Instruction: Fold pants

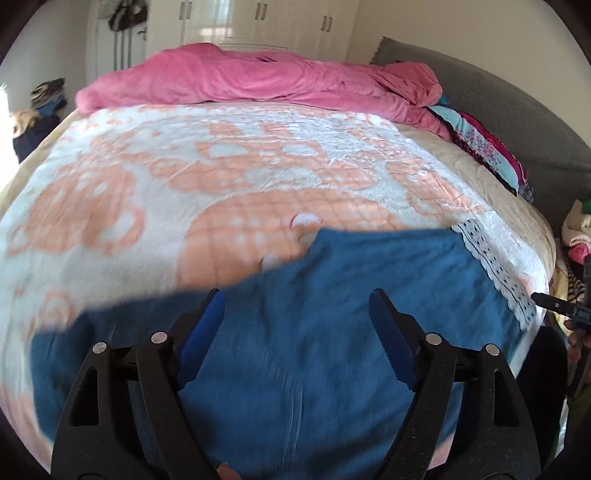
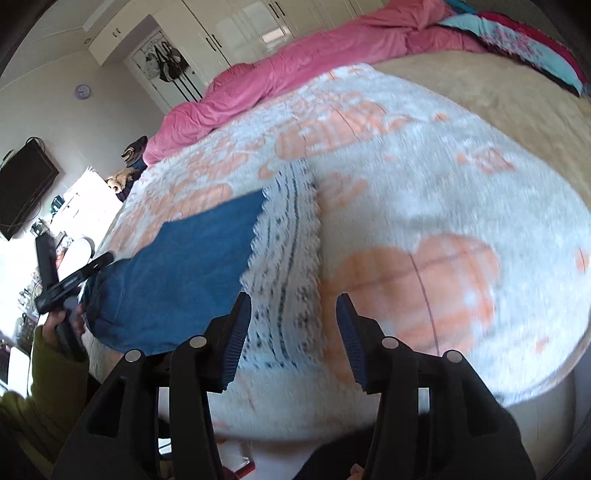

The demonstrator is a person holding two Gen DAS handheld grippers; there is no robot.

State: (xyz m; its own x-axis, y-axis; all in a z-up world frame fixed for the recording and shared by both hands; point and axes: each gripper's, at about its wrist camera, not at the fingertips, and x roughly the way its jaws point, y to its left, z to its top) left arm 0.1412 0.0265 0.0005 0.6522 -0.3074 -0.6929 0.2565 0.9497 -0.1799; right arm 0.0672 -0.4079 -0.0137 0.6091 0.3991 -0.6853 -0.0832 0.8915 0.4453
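Now both tools wide apart, empty: left tool over blue pants, right tool.

Pants blurred, lower part cut off

Open blanket across mid-bed: passable. Obstacles: pink duvet heaped along far edge; folded clothes stack against grey headboard.

place: home bedroom | bed under white-and-orange patterned blanket | pink duvet bunched along far side | grey padded headboard | white fitted wardrobes on back wall | wall-mounted TV | round wall clock | bags on door hooks | clothes heaps beside bed
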